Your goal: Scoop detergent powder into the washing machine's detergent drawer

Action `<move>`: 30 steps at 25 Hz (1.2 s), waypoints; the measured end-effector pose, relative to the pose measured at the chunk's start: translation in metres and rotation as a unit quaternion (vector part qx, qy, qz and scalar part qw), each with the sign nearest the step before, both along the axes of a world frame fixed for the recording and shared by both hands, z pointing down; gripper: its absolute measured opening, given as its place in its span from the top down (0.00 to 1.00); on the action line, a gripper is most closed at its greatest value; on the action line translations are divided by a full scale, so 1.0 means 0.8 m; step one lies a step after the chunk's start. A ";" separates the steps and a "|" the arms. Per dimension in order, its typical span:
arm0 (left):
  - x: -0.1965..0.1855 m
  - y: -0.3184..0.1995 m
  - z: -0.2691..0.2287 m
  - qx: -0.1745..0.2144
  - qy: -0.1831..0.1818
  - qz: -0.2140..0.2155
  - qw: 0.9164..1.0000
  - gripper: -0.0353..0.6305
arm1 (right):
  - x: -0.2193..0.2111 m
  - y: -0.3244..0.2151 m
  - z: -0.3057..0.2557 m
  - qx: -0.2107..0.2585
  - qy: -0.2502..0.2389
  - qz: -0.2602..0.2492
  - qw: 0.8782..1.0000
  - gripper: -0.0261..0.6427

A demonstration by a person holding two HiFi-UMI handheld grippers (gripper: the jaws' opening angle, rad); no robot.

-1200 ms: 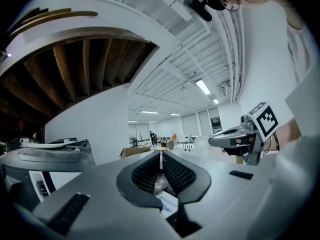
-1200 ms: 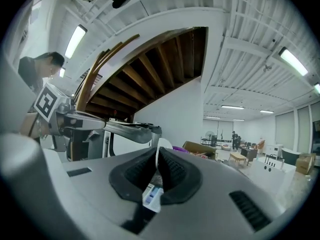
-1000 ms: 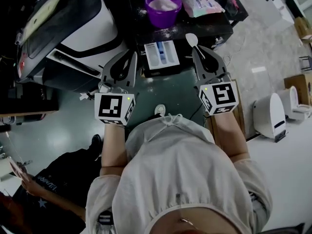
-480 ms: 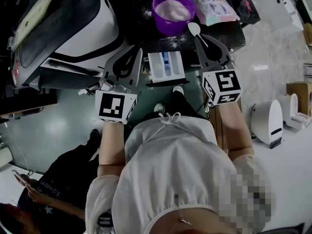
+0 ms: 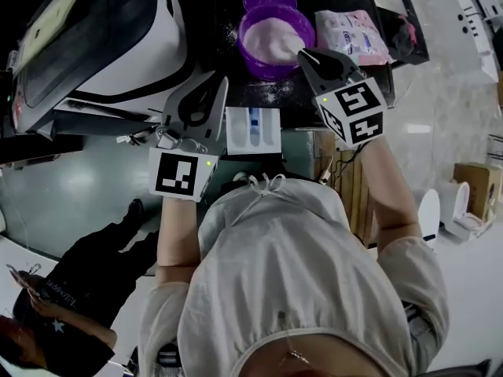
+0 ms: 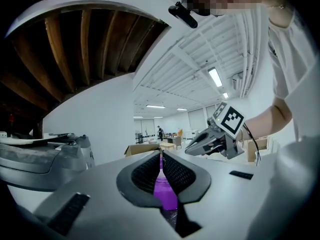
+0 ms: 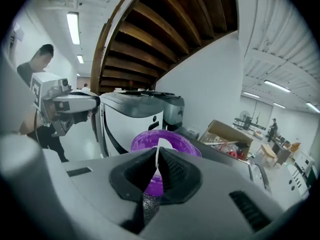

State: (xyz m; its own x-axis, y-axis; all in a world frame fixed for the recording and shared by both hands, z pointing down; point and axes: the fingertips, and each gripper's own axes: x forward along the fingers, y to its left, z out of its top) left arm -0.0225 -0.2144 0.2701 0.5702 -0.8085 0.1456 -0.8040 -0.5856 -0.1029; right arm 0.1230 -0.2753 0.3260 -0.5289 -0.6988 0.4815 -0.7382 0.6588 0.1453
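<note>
A purple bowl [image 5: 267, 31] of white detergent powder stands on the dark table; in the right gripper view the bowl [image 7: 172, 140] lies just beyond my jaws. My right gripper [image 5: 312, 60] is shut on a white spoon [image 5: 303, 52], whose head reaches the bowl's right rim over the powder. The spoon's [image 7: 161, 146] thin handle stands between the jaws. The white detergent drawer [image 5: 253, 129], with a blue insert, is pulled out in front of the bowl. My left gripper [image 5: 218, 86] hovers left of the drawer, shut with nothing held.
The washing machine [image 5: 118, 30] fills the upper left. A pink-and-blue detergent bag [image 5: 354, 34] lies right of the bowl, and spilled powder dusts the table near it. A person in dark clothes [image 5: 63, 289] stands at lower left.
My right gripper has carried the spoon up and left, from beside the drawer to the bowl's rim. The left gripper has stayed beside the drawer.
</note>
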 end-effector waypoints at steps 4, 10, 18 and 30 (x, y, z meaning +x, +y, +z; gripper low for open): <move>0.007 -0.020 0.007 -0.010 -0.009 -0.019 1.000 0.90 | 0.002 -0.042 0.016 -0.058 0.026 -0.042 0.997 0.94; 0.007 -0.038 0.010 -0.013 -0.014 -0.037 0.999 0.90 | -0.014 -0.077 0.040 -0.136 0.099 -0.110 0.980 0.94; 0.000 -0.047 0.009 -0.009 -0.019 -0.059 0.998 0.90 | -0.034 -0.082 0.073 -0.204 0.195 -0.172 0.944 0.94; -0.005 -0.035 0.021 -0.014 -0.013 -0.068 0.997 0.90 | -0.048 -0.067 0.087 -0.262 0.229 -0.202 0.916 0.94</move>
